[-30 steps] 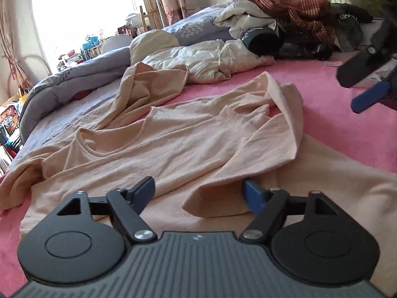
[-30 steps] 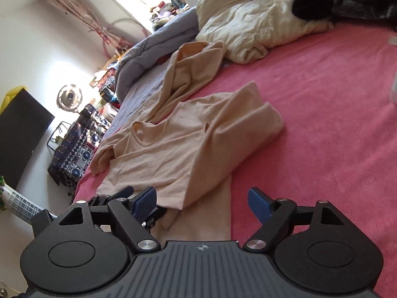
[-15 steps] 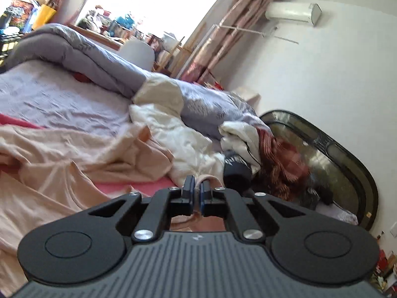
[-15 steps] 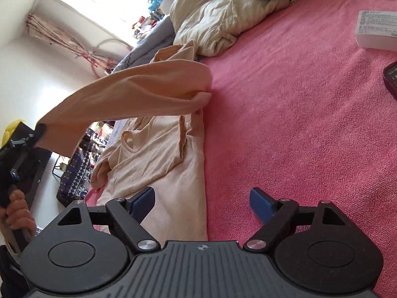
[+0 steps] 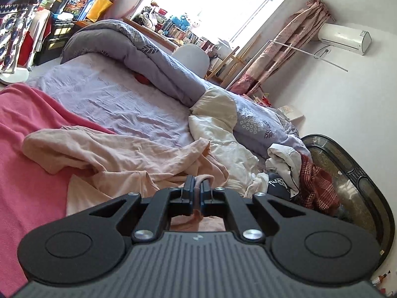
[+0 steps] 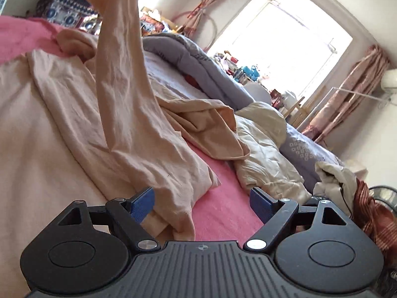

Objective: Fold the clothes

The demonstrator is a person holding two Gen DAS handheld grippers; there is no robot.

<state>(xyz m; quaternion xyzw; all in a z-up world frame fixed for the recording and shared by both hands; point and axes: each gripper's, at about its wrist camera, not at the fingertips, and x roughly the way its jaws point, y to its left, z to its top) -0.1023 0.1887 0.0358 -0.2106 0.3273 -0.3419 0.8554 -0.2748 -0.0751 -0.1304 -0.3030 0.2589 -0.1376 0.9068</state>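
The left gripper (image 5: 196,193) has its jaws pressed together on a fold of the peach shirt (image 5: 119,159), and that pinched strip of cloth rises off the bed. The right gripper (image 6: 202,204) stands wide open with nothing between its blue pads (image 6: 142,202); the shirt's rumpled edge lies just ahead of its left finger, on the pink blanket (image 6: 223,208). Beyond both, the rest of the shirt sprawls across the blanket. Farther off sit a cream bedcover (image 6: 263,146), a rolled grey quilt (image 5: 148,57) and a heap of clothes (image 5: 312,181) near the wall.
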